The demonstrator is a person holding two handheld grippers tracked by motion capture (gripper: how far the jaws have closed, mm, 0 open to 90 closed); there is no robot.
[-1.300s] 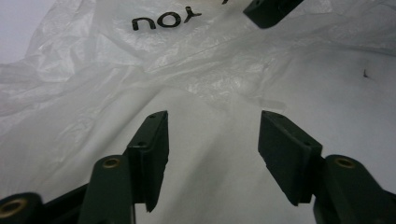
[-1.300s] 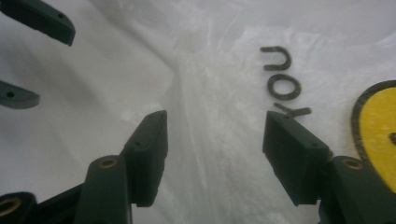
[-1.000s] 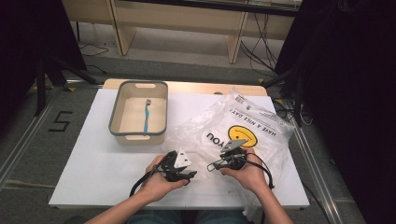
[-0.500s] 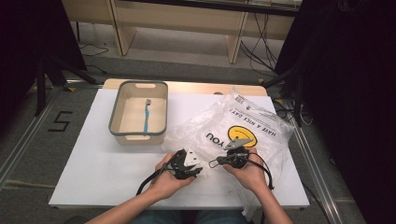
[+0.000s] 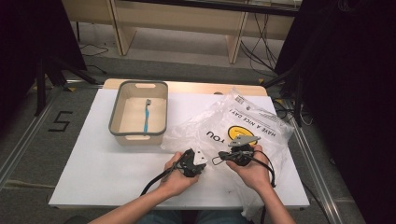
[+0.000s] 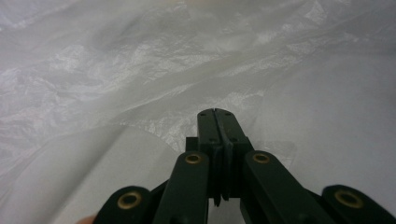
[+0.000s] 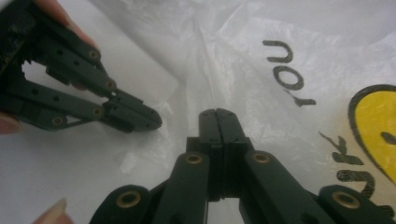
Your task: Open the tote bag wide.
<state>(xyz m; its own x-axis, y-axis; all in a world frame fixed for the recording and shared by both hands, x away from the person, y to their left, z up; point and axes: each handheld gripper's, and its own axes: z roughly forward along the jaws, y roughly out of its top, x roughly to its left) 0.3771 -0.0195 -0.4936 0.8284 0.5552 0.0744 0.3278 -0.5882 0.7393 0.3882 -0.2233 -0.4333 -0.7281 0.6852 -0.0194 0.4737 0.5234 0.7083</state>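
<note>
**Both claws pressed together at the near edge of the plastic bag**

The left claw has just been closing and now stands pressed together, its tips touching the film of the plastic bag; whether a fold is caught between them I cannot tell. The right claw is also pressed together on the bag's crinkled near edge, probably pinching a layer. With the two tips close together at that edge, the aim is probably to part the layers and open the mouth.

The bag lies flat across the right half of the surface, its far corner reaching toward the right back edge. Left of it, just beside, stands a tray with a blue toothbrush inside. The front left of the surface is bare, giving room to draw the bag that way.
</note>
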